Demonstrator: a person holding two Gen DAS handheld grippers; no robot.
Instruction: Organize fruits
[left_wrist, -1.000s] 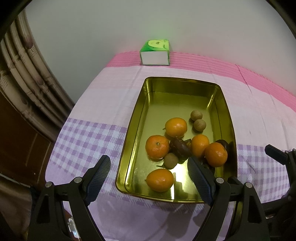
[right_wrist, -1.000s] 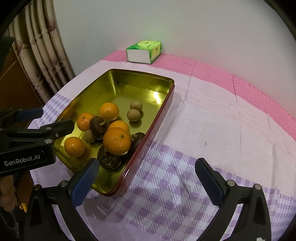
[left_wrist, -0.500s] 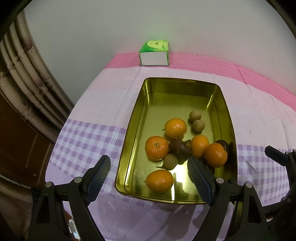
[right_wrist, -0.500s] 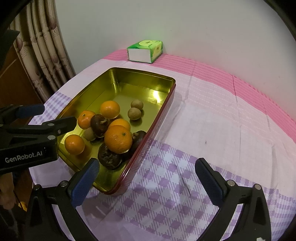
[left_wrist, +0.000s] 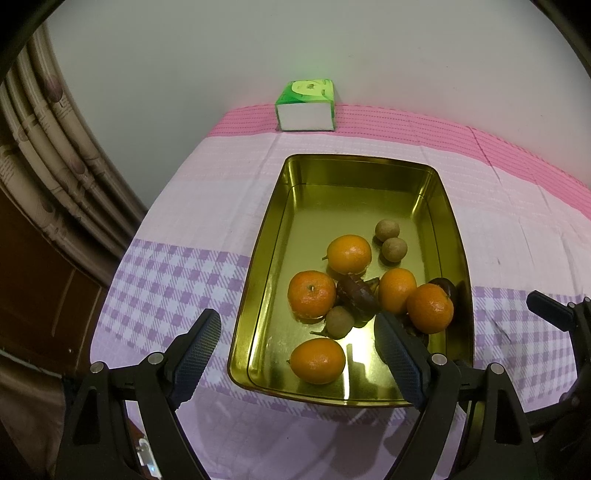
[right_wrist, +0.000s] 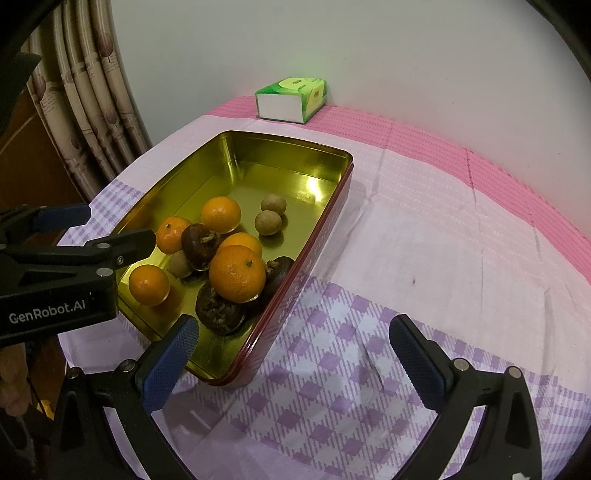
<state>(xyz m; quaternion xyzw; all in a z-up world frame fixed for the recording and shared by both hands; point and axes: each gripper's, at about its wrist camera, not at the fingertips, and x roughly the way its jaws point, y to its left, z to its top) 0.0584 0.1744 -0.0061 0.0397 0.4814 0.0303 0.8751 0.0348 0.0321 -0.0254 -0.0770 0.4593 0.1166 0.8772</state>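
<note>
Hovering above gold tin (left_wrist: 258, 258) | left tongs (left_wrist: 297, 345) parted, empty, nearest orange (left_wrist: 317, 361) framed between | right tongs (right_wrist: 291, 354) parted, empty, beside tin

The dark fruit (left_wrist: 445, 286) at the tin's (left_wrist: 258, 266) right wall is mostly hidden behind an orange (left_wrist: 429, 308). Tissue box (right_wrist: 291, 99) print is illegible.

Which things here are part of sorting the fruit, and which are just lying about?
Part of the job:
oranges
small brown fruits
dark fruits
gold tin
left gripper, open
right gripper, open

Just lying about:
green tissue box
curtain
checked cloth
</note>
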